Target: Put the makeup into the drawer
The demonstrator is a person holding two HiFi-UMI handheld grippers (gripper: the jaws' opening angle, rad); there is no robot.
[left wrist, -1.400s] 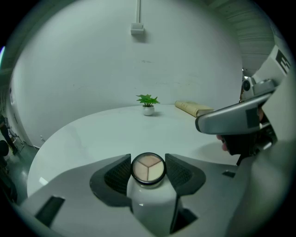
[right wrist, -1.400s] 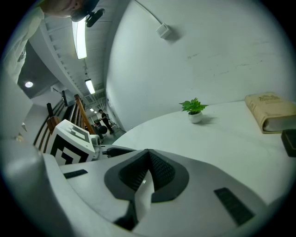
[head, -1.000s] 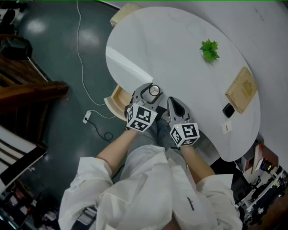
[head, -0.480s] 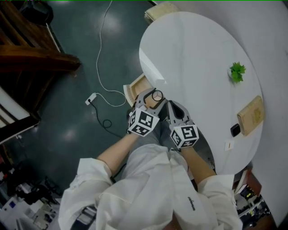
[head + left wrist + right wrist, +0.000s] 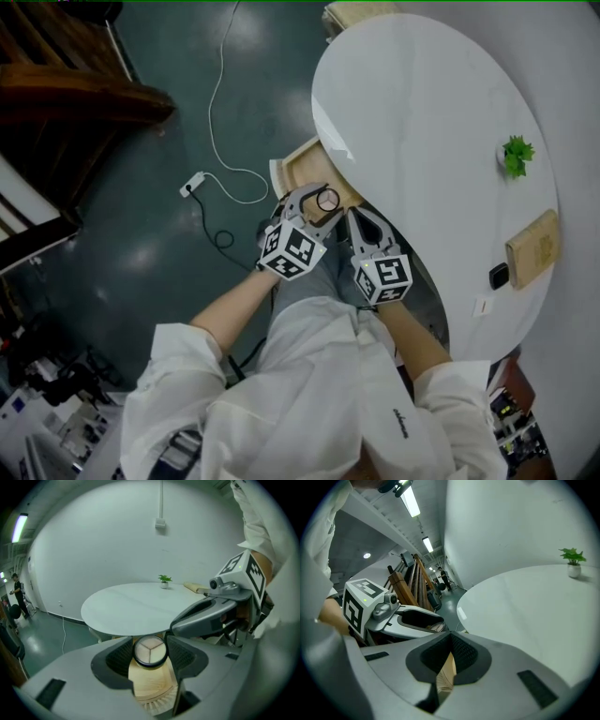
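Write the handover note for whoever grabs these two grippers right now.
Left gripper: shut on the round black-rimmed makeup compact with three pale powder sections.
Right gripper: shut, nothing in it, close beside the left one.
Pale wooden drawer: pulled open under the edge of the round white table.
Done: compact in hand, held at the open drawer.
Left: lower it into the drawer and release. The drawer probably needs closing afterwards.
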